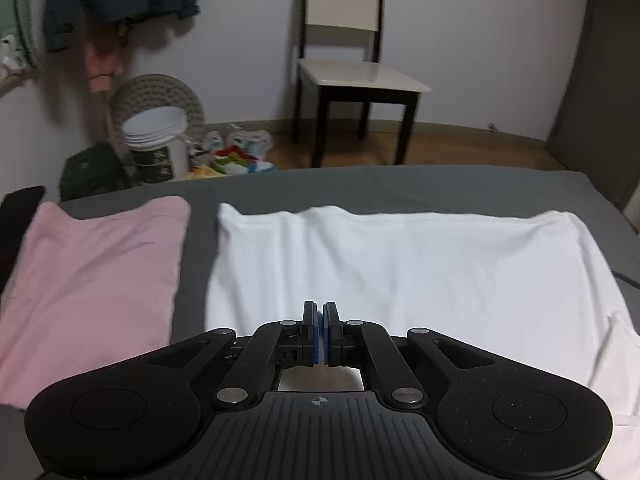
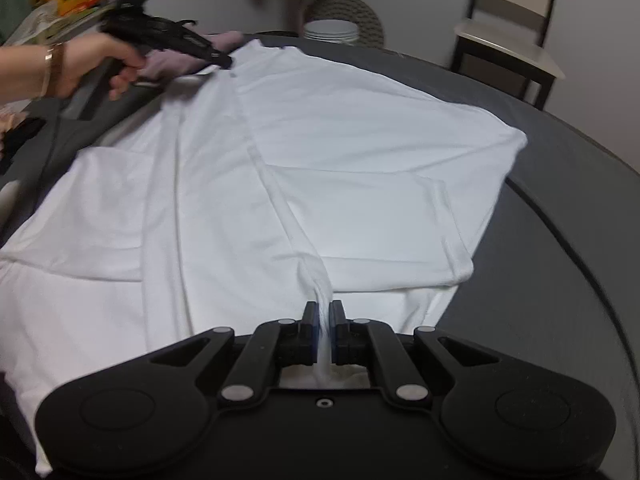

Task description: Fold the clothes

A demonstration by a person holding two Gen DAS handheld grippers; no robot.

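The white shirt point(image 2: 280, 160) runs off the left edge; hanging clothes point(image 1: 104, 8) on the wall are blurred

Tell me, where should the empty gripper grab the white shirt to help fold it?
Probably the far left corner of the white shirt, beside the pink garment. The cloth lies flat there with a free edge, so the left gripper, shut on nothing, could open and slide in low from the left side. The right gripper already pinches a bunched fold at the near edge.

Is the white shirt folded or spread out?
Mostly spread flat on the bed; the white shirt has one bunched fold pinched in the right gripper.
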